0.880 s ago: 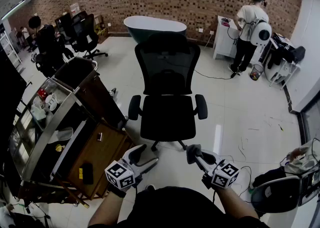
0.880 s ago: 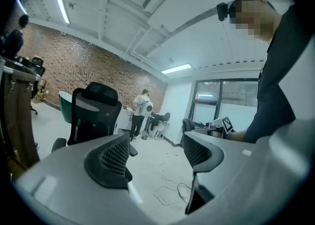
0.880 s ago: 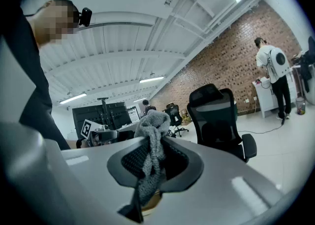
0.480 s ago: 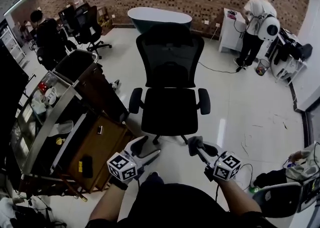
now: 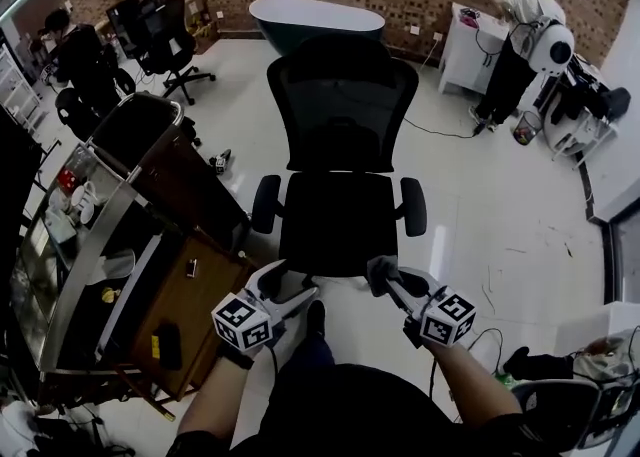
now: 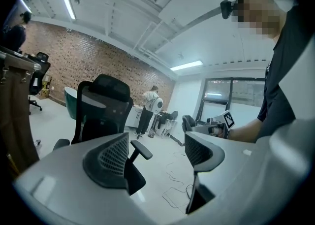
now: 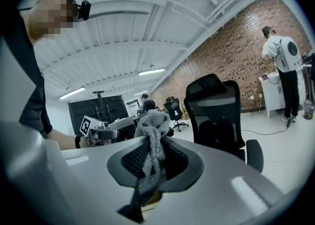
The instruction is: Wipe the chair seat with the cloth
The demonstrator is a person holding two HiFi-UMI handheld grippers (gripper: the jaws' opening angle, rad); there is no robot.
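A black mesh office chair (image 5: 338,140) stands ahead of me on the white floor, its seat (image 5: 337,223) bare. It also shows as the chair (image 6: 101,108) in the left gripper view and the chair (image 7: 216,115) in the right gripper view. My right gripper (image 5: 381,276) is shut on a grey cloth (image 7: 150,146), bunched between its jaws, just short of the seat's front edge. My left gripper (image 5: 285,290) is open and holds nothing, near the seat's front left corner.
A wooden cart (image 5: 150,245) with shelves and small items stands close on the left. More office chairs (image 5: 160,40) and a dark tub (image 5: 315,15) are at the back by the brick wall. A person (image 5: 520,40) stands at a white table (image 5: 470,50), back right. Cables (image 5: 450,130) lie on the floor.
The chair has come closer in the head view. Both grippers have moved forward and now sit just short of the seat's front edge. The cloth stays held in the right gripper.
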